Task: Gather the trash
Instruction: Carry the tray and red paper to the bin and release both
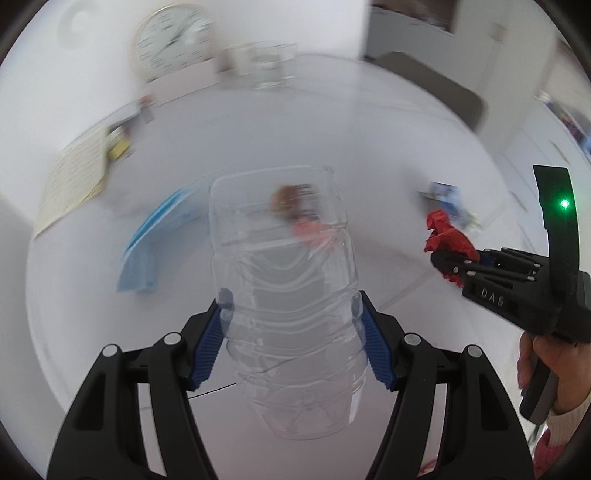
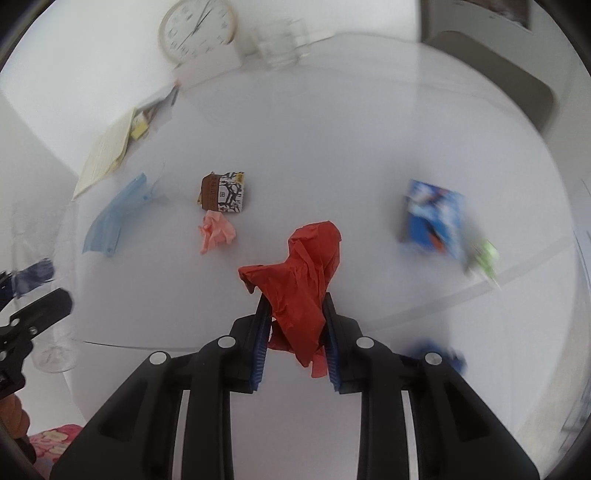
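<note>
**Gripping trash in both grippers above the white tabletop**

Clamping a clear plastic bottle (image 1: 288, 295) between its blue pads, the left gripper (image 1: 290, 314) holds it lifted off the surface; the bottle is ribbed, empty and see-through, its base toward the camera. The right gripper (image 2: 295, 325) is clenched on a crumpled red paper (image 2: 306, 280), which bulges up past the fingertips and hangs in creased folds below them. In the left wrist view a hand (image 1: 546, 365) with a pale cuff carries that right gripper near the right edge.

On the white tabletop (image 2: 332, 155) lie a pink paper wad (image 2: 218, 232) touching a small brown-and-white printed carton (image 2: 223, 192), toward the middle. A light blue face mask (image 2: 110, 218) lies toward the left edge, and a blue wrapper (image 2: 434, 218) toward the right edge. Papers (image 2: 107, 151) rest at the far left corner. A round wall clock (image 2: 197, 29) leans at the far edge, beside blurred clear glassware (image 2: 280, 44). A dark chair back (image 2: 495, 66) stands beyond the far right edge.
</note>
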Demonstrator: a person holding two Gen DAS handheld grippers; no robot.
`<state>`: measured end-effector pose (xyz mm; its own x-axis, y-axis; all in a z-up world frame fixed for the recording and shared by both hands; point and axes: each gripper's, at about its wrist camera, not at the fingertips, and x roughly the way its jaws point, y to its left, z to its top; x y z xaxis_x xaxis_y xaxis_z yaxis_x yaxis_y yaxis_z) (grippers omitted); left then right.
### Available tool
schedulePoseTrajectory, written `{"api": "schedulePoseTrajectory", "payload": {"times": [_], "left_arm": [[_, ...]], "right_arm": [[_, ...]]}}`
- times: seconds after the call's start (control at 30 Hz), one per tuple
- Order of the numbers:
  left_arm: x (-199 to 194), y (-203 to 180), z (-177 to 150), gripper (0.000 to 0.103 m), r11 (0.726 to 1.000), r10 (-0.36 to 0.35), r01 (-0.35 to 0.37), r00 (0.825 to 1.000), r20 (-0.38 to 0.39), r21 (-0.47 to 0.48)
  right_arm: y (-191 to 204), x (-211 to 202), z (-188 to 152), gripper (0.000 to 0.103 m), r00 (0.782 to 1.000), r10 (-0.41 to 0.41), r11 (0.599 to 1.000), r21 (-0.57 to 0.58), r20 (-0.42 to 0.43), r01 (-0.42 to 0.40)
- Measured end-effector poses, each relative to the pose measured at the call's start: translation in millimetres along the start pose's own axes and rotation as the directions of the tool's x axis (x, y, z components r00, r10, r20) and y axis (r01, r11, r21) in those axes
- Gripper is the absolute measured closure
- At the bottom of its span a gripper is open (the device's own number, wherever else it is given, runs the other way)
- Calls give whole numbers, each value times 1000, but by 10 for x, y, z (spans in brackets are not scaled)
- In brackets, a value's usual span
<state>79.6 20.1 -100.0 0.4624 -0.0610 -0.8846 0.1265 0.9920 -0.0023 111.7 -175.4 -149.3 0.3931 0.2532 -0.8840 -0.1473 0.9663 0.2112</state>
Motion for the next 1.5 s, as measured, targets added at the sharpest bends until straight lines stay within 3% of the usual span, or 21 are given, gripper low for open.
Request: {"api": "schedulePoseTrajectory", "payload": {"times": [0.17,0.3,0.4,0.5,0.67,0.8,0.93,1.03,1.1,1.2,1.47,1.5], "left_arm": [[-119,-260,-55,38,983,-84,82,996,3,163],[-242,-374,-162,38,956,-159,157,987,-10,247],[-323,-409,-243,38,924,-231,229,973,-31,307],[-389,-452,-336,38,897,-259,256,965,-40,361],[-436,-597,-491,38,827,-301,302,950,-79,474],[-493,-862,-692,38,750,-347,364,927,-140,552],[-602,-1240,-957,38,647,-383,409,904,-189,644],[-651,-1562,-1169,38,572,-400,452,882,-249,685],[-664,-1799,-1300,38,529,-401,476,870,-288,703],[-690,-2082,-1483,38,475,-393,475,868,-305,740],[-712,-2970,-2103,38,292,-393,557,811,-433,778],[-692,-3061,-2178,38,276,-378,546,818,-433,791]], "right_arm": [[-93,-461,-488,76,995,-85,985,155,46,77],[-130,-740,-925,76,984,-169,946,288,55,146],[-101,-899,-1252,75,967,-251,898,386,51,213],[-90,-1004,-1502,75,959,-278,859,460,53,223],[7,-1218,-1972,75,941,-336,786,564,44,254],[24,-1391,-2360,75,921,-390,720,629,18,293],[-134,-1575,-2801,74,894,-447,629,699,-33,340],[-320,-1667,-3076,74,890,-454,576,746,-48,334],[-411,-1723,-3228,74,887,-459,552,764,-57,335],[-587,-1820,-3503,74,880,-466,509,788,-85,346],[-913,-2038,-4100,74,875,-466,450,816,-132,363],[-951,-2050,-4179,74,877,-460,443,820,-139,362]]}}
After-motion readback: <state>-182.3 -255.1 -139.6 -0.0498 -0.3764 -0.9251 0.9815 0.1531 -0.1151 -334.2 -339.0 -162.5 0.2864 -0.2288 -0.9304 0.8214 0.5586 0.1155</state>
